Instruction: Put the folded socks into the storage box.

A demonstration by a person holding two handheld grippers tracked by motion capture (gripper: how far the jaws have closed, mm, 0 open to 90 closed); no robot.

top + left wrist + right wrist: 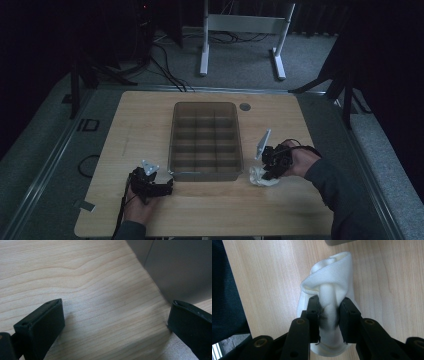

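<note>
Right gripper (329,312) pinches the white cloth (332,277) beside the divided tray (205,141); left gripper (112,322) gapes nearby.

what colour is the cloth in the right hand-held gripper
White to cream, finely ribbed cloth; it shows best in the right gripper view.

left gripper (167,186): low, fingers (41,327) spread wide | right gripper (329,312): angled down, fingers pinched nearly together

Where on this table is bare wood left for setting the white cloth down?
Bare wooden tabletop lies left of the clear plastic divided bin, and right of it up to the far edge. The near edge between the hands is free too. It is crowded at the bin's near corners: left tool, and right tool pinching the white cloth.
</note>
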